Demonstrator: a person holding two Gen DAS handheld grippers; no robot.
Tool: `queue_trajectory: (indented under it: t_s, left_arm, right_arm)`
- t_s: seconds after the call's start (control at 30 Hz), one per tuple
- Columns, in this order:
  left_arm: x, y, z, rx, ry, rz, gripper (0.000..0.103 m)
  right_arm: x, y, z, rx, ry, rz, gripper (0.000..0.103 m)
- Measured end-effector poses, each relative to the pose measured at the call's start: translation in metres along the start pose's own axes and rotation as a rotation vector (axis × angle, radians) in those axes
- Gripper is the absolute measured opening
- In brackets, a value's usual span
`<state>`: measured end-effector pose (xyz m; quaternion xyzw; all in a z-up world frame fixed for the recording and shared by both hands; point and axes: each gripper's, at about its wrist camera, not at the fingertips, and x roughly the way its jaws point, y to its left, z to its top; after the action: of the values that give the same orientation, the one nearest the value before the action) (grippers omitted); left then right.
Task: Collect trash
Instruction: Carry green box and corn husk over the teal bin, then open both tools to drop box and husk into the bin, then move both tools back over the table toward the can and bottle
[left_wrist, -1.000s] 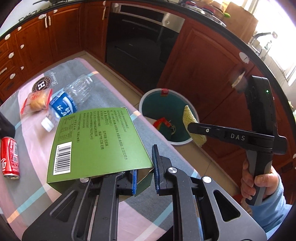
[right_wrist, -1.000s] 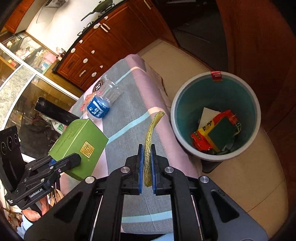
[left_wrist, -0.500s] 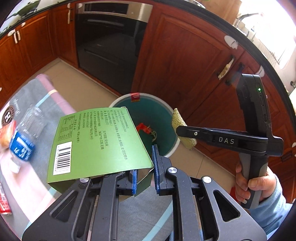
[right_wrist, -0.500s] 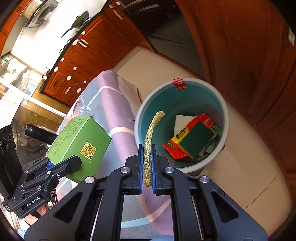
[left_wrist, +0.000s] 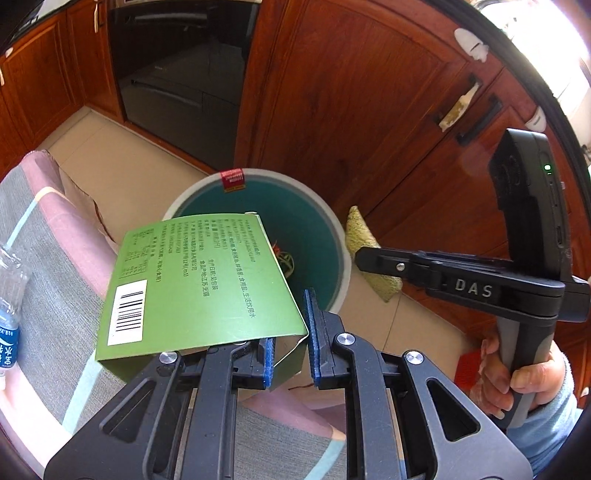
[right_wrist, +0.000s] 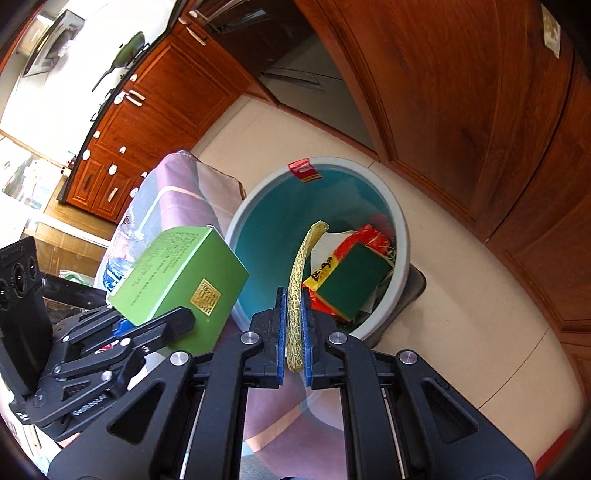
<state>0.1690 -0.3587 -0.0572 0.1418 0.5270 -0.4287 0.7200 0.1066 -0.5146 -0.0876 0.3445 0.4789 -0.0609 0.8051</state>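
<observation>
r gripper (right_wrist: 294, 334) is pinching the yellow strip (right_wrist: 300, 291) upright, tip leaning over the bin (right_wrist: 400, 236); l gripper (left_wrist: 290, 343) jaws are opening on the green box (left_wrist: 195, 280), hanging at the bin's near rim, past the table edge (left_wrist: 74, 236).

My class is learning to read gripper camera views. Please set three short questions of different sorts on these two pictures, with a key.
1. True or false: the bin is empty.
2. What does the left gripper carry? A) a green box B) a red can C) a spoon
3. Fill in: the right gripper is shut on a thin yellow ____.

Key
1. False: red and green wrappers lie in it.
2. A: the green box, gripped at one corner, with the jaws opening.
3. Strip: the yellow strip stands up between the pads, in front of the bin's mouth.
</observation>
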Motion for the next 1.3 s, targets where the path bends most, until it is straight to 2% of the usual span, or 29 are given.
queue_trajectory:
  t_s: [0.07, 0.1, 0.13, 0.2, 0.33, 0.4, 0.63, 0.77, 0.87, 0.9, 0.93, 0.97, 1.0, 1.03, 1.13, 1.17, 1.3]
  left_arm:
    - [0.003, 0.004, 0.0, -0.016, 0.005, -0.003, 0.027]
    - [0.004, 0.006, 0.0, -0.025, 0.004, -0.001, 0.044]
    - [0.003, 0.008, 0.0, -0.033, -0.003, 0.001, 0.05]
    - [0.001, 0.009, 0.0, -0.032, -0.013, 0.003, 0.051]
    - [-0.003, 0.011, 0.0, -0.029, -0.036, 0.008, 0.069]
    - [-0.003, 0.009, 0.003, -0.013, -0.059, 0.03, 0.07]
    - [-0.001, 0.012, 0.008, 0.0, -0.059, 0.027, 0.07]
    - [-0.005, 0.021, 0.005, -0.032, -0.048, 0.028, 0.072]
    - [-0.008, 0.03, -0.001, -0.057, -0.038, 0.038, 0.088]
    - [-0.01, 0.032, -0.005, -0.063, -0.041, 0.045, 0.093]
    - [-0.012, 0.034, -0.008, -0.065, -0.048, 0.053, 0.094]
    - [-0.014, 0.036, -0.01, -0.066, -0.051, 0.061, 0.094]
    - [-0.015, 0.038, -0.013, -0.069, -0.05, 0.068, 0.095]
    - [-0.017, 0.041, -0.015, -0.073, -0.05, 0.071, 0.095]
    - [-0.022, 0.048, -0.024, -0.094, -0.054, 0.076, 0.096]
    - [-0.024, 0.052, -0.028, -0.103, -0.052, 0.076, 0.097]
    - [-0.033, 0.064, -0.043, -0.132, -0.051, 0.077, 0.097]
  right_arm:
    - [0.001, -0.002, 0.002, 0.005, 0.001, -0.005, 0.007]
    - [0.003, -0.003, 0.003, 0.006, 0.002, -0.007, 0.007]
    - [0.003, -0.004, 0.004, 0.007, 0.003, -0.008, 0.007]
    - [0.005, -0.004, 0.005, 0.007, 0.005, -0.012, 0.007]
    - [0.009, -0.004, 0.007, 0.006, 0.01, -0.014, 0.007]
    - [0.01, -0.003, 0.007, 0.004, 0.01, -0.016, 0.007]
    - [0.006, -0.003, 0.009, 0.013, -0.006, -0.03, 0.007]
    - [0.008, 0.0, 0.01, 0.006, 0.001, -0.038, 0.007]
    - [0.012, 0.007, 0.01, -0.005, 0.01, -0.033, 0.009]
    - [0.014, 0.009, 0.011, -0.006, 0.011, -0.033, 0.012]
    - [0.015, 0.011, 0.011, -0.005, 0.011, -0.033, 0.014]
    - [0.016, 0.013, 0.011, -0.002, 0.012, -0.03, 0.029]
    - [0.017, 0.015, 0.011, -0.002, 0.009, -0.031, 0.055]
    - [0.017, 0.018, 0.01, -0.003, 0.001, -0.037, 0.064]
    - [0.018, 0.023, 0.009, -0.005, 0.001, -0.045, 0.072]
    - [0.018, 0.023, 0.009, 0.006, 0.006, -0.045, 0.078]
    - [0.022, 0.024, 0.007, 0.038, 0.025, -0.063, 0.081]
